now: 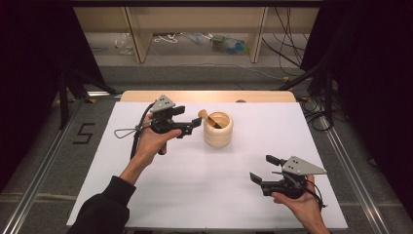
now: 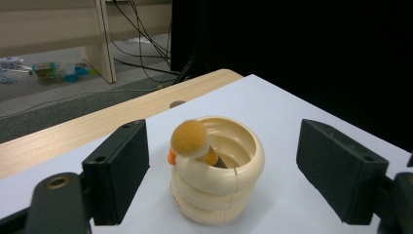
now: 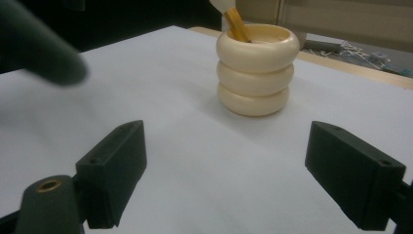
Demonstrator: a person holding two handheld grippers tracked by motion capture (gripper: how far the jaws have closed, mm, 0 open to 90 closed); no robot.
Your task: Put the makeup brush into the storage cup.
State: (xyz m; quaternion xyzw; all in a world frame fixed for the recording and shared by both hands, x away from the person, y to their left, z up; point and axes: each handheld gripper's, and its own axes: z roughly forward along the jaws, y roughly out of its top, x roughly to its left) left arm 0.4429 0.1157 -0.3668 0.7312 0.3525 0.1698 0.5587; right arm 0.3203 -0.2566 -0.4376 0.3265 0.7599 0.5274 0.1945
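Observation:
A cream cup [image 1: 218, 129] shaped like three stacked rings stands upright on the white sheet, a little behind the middle. A stick with a round tan head [image 1: 203, 115] leans out of it toward the left. My left gripper [image 1: 191, 127] hovers just left of the cup and points at it, jaws open, touching neither cup nor stick. In the left gripper view the cup [image 2: 216, 185] and the tan head [image 2: 190, 139] sit between and beyond the open jaws [image 2: 221, 146]. My right gripper [image 1: 264, 168] is held open near the front right; its view shows the cup [image 3: 255, 73] well ahead.
The white sheet [image 1: 195, 195] covers most of the table; a wooden strip [image 1: 209, 96] shows along the far edge. Metal rails flank both sides. Shelf legs, cables and clutter lie on the floor behind. A dark blurred sleeve [image 3: 39, 48] crosses the right gripper view's upper left.

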